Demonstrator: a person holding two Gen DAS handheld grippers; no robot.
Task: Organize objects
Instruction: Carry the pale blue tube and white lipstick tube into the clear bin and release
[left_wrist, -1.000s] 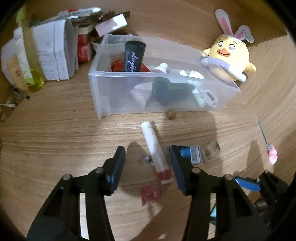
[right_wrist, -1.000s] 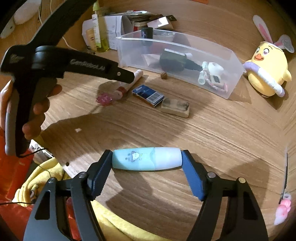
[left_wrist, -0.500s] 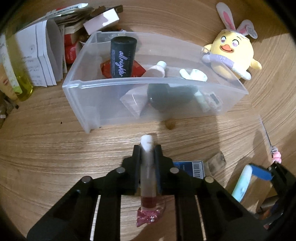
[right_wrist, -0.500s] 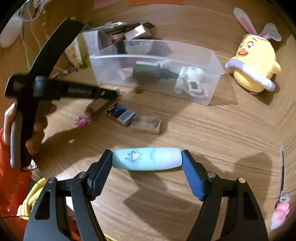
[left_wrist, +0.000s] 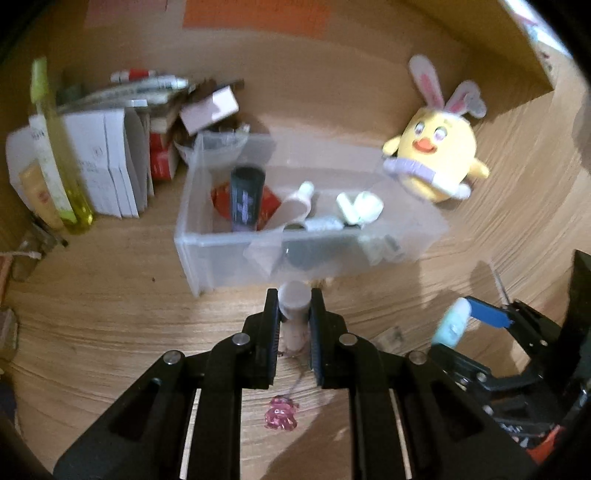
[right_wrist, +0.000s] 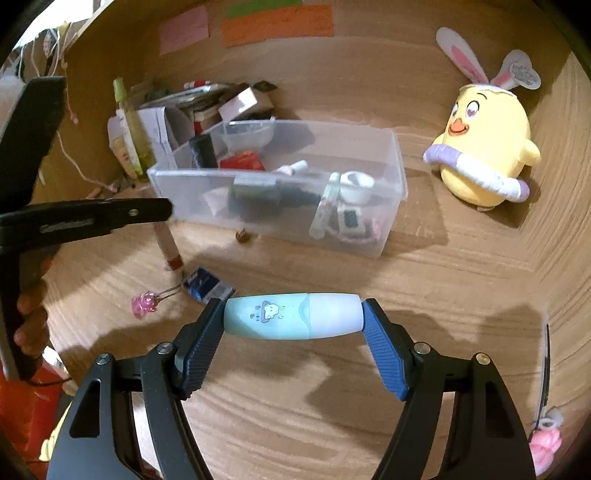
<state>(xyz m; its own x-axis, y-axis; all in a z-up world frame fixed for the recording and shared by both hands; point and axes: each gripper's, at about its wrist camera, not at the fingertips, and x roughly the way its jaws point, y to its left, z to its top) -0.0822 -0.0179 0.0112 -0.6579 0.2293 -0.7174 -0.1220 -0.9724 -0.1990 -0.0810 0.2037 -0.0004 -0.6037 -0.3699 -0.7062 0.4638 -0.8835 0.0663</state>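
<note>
Left wrist view: left tool is clamping white tube at frame center, long axis pointing away toward clear bin.
Right wrist view: right tool is gripping blue marker endwise, lying crosswise, lower center.

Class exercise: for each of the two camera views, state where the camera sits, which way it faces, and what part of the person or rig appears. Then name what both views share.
Left wrist: on the left hand-held gripper, facing the bin; its fingers clamp a tube.
Right wrist: on the right hand-held gripper, facing the same bin; it grips a blue stick, the person's left hand at the edge.
Shared: bin, chick toy, pink charm.
</note>
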